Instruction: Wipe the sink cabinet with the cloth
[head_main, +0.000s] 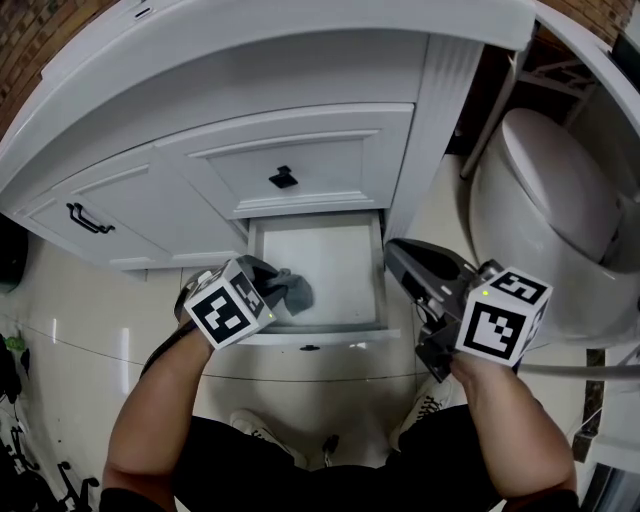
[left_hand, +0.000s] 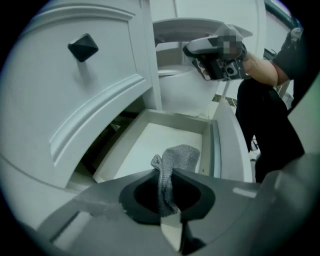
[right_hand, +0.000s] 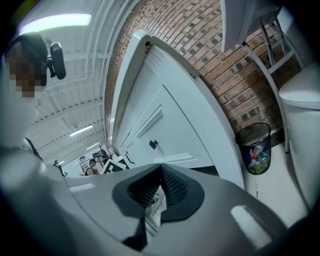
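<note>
The left gripper (left_hand: 165, 172) pinches a bunched grey cloth (left_hand: 180, 156) over the open bottom drawer (head_main: 315, 250) of the sink cabinet (head_main: 300, 150); soft, light and limp, it looks best gripped at a gathered fold; the right gripper (right_hand: 161, 167) waits aside, jaws pressed together, empty.

Counts:
- 2 grippers: left gripper (head_main: 278, 287), right gripper (head_main: 396, 256)
- 1 cloth (head_main: 298, 292)
- 1 cabinet (head_main: 445, 130)
- 2 drawers: open drawer (head_main: 335, 255), closed drawer (head_main: 330, 150)
- 1 door (head_main: 120, 190)
- 1 knob (head_main: 283, 178)
- 1 bar handle (head_main: 88, 219)
- 1 toilet (head_main: 550, 210)
- 1 waste bin (right_hand: 255, 149)
- 2 shoes (head_main: 256, 432) (head_main: 424, 408)
</note>
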